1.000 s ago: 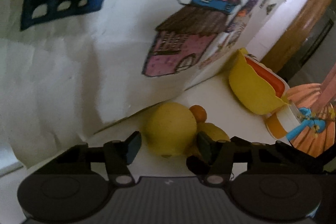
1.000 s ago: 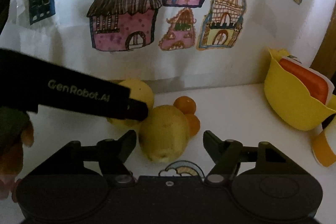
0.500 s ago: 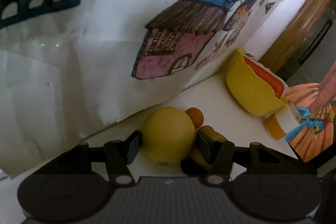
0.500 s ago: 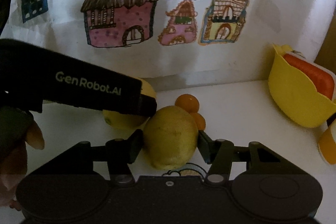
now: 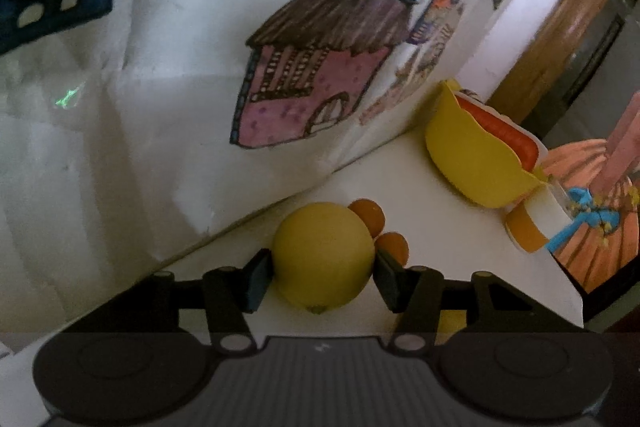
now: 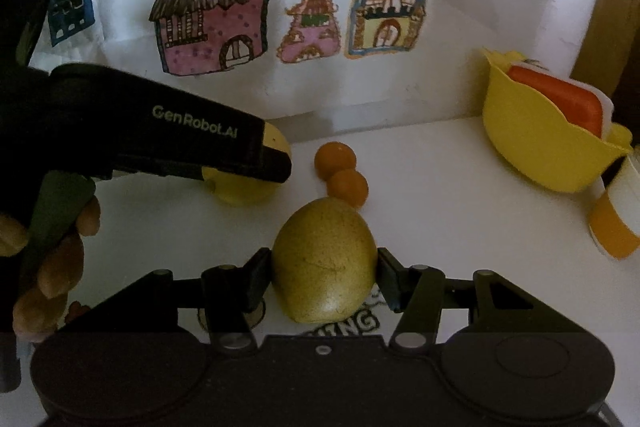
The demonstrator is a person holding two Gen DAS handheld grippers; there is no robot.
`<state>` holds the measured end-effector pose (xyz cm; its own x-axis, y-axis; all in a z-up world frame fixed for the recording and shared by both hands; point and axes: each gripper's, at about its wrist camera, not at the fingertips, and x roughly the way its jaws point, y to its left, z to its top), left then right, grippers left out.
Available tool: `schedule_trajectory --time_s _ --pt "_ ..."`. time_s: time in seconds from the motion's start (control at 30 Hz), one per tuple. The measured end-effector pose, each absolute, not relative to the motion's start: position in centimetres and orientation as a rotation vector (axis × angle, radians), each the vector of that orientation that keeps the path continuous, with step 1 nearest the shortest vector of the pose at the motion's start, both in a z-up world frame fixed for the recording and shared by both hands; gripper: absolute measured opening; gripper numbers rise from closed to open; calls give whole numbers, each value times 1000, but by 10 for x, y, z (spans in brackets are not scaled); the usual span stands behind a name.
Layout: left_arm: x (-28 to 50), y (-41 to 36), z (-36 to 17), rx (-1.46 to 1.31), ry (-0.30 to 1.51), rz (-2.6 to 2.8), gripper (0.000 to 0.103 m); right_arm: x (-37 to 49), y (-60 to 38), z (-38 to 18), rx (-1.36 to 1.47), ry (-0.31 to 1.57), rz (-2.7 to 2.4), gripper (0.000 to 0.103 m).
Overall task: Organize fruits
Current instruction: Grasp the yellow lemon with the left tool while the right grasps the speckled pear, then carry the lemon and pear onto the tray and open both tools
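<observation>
Left gripper [image 5: 320, 277]: I'm clamping it on the smooth round yellow lemon [image 5: 324, 259], both pads pressing the fruit's sides near the back of the white tabletop [image 5: 420, 179].

Right gripper [image 6: 322, 277]: I'm squeezing the speckled, dull yellow-green egg-shaped fruit [image 6: 324, 263], jaws tight against both flanks; it's looking like a pear or a second lemon, but the light is too dim for me to be sure.

Lift: I'm judging both fruits to be sitting on or just off the table; neither view is showing a clear gap beneath them.

Loose fruit: two small round orange fruits [image 6: 340, 173] are lying touching each other, just beyond my right-hand fruit and beside the lemon, nobody holding them.

Destination: the yellow plastic bowl with a scalloped rim [image 6: 536, 143] is standing well apart on the right, with something orange-red and white [image 6: 560, 99] already resting inside.

My hand: my left hand [image 6: 52, 251] is wrapping the black handle at the edge of the right view.

Done: I'm counting two grasps secured and, as far as I'm seeing, no fruit in the bowl yet.

Left to do: I'm reckoning on carrying both yellow fruits over to the bowl, then coming back for the two little orange ones.
</observation>
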<state>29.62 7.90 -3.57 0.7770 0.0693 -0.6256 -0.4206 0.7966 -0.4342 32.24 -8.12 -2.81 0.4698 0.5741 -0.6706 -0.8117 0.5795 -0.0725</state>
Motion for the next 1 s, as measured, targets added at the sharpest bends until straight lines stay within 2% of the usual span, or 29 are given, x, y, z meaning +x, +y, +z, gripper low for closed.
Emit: schedule_trajectory --time_s 1.0 --pt "190 23 -20 -448 739 68 58 232 -163 -22 -216 709 794 57"
